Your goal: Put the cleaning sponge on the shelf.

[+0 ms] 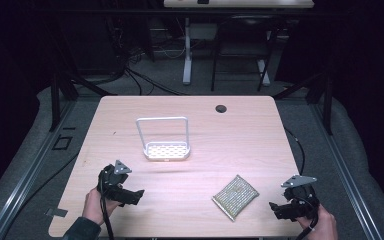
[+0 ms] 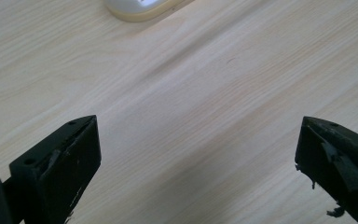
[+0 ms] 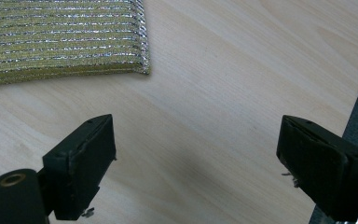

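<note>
Both the left gripper (image 1: 139, 192) and right gripper (image 1: 271, 206) have jaws released wide over the bare wood surface (image 1: 240, 145), glittery sponge (image 1: 235, 196) near the right one.

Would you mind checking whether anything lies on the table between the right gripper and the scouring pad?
Nothing visible does. The right gripper, jaws apart, sits beside the scouring pad, with bare table between them. The white rack stands farther off, out of the way.
</note>
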{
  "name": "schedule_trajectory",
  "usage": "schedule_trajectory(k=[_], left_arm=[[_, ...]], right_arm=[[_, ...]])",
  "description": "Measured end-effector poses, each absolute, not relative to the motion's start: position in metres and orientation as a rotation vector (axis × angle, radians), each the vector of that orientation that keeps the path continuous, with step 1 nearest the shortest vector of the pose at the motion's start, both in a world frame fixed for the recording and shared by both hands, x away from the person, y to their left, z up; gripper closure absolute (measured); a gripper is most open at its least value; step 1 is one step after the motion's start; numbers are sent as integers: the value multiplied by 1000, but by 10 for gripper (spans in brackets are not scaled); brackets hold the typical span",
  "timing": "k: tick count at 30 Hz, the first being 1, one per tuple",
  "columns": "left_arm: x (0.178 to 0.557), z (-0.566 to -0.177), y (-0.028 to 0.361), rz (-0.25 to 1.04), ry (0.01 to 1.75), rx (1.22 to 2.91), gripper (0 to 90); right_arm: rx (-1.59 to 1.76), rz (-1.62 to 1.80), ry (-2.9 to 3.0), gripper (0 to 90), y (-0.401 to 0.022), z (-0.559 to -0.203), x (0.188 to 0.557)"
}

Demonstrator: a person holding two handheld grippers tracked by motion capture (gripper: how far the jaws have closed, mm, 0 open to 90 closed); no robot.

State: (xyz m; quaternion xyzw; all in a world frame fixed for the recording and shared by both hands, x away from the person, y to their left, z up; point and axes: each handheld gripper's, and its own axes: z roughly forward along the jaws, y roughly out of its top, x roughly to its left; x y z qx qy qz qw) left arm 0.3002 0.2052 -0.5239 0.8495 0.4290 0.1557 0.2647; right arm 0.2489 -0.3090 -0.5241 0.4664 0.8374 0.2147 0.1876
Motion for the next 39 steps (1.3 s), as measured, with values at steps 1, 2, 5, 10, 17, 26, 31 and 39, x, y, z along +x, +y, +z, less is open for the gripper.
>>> schedule_trajectory(k=[1,2,5,10,17,26,31,39], left_arm=[[300,-524,205,421,1159,2296,3],[298,-523,201,416,1149,2294,2],[297,-522,197,415,1137,2296,3],[293,-526,183,409,1100,2317,3],[289,-527,169,413,1063,2332,2],[289,-521,143,382,964,2350,2],[287,-512,113,367,861,2356,2],[283,-508,70,348,735,2378,2]], right_arm=[[1312,604,2356,109,-309,-524,249],[1306,602,2360,109,-309,-524,249],[1312,602,2360,109,-309,-524,249],[1318,598,2361,112,-310,-524,250],[1301,594,2371,113,-306,-524,253],[1294,604,2373,114,-306,-525,252],[1307,599,2373,114,-308,-526,253],[1315,612,2346,115,-310,-522,251]])
